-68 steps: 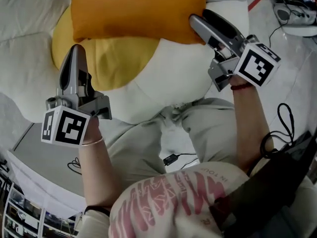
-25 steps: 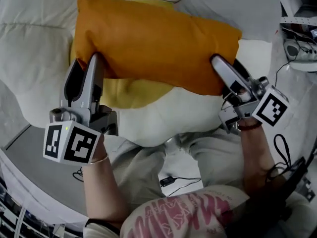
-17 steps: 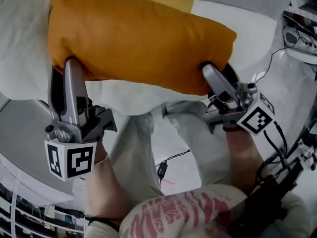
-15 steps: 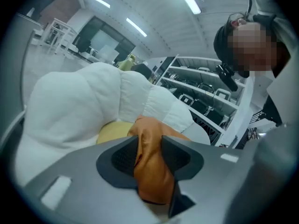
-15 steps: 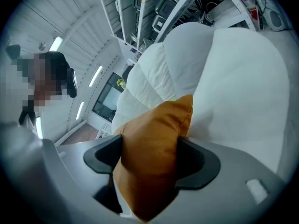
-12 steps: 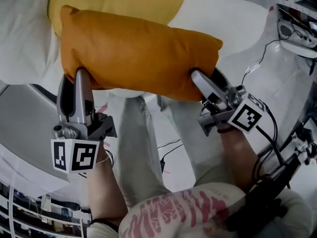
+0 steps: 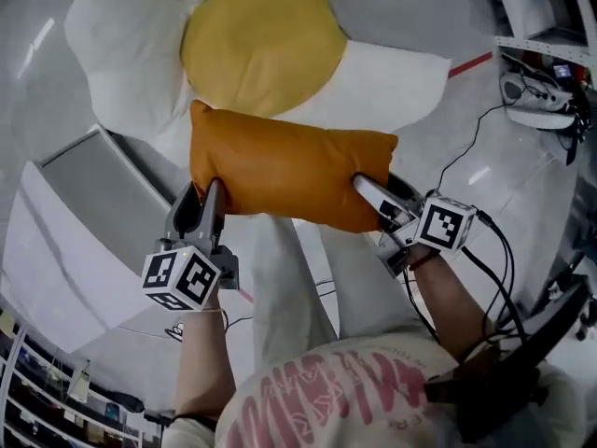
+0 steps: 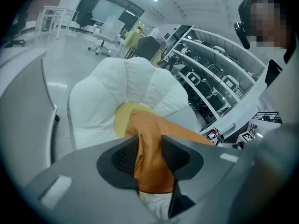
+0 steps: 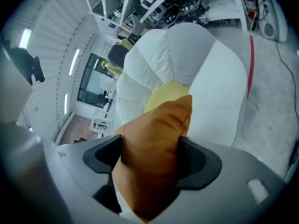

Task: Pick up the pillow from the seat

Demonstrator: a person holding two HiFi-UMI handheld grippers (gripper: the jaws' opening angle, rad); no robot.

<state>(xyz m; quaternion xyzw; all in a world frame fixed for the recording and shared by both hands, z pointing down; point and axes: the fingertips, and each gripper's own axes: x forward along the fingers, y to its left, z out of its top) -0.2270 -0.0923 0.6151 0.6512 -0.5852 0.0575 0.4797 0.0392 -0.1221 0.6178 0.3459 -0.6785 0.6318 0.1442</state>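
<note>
Head view: pillow [image 7: 289,171] (orange) in left tongs [image 7: 206,192]

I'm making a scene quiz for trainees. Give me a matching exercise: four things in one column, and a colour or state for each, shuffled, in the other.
1 pillow
2 seat
3 left gripper
4 right gripper

A white petals, yellow centre
B shut on the pillow's right end
C orange
D shut on the pillow's left end

Pairs: 1-C, 2-A, 3-D, 4-B
</note>
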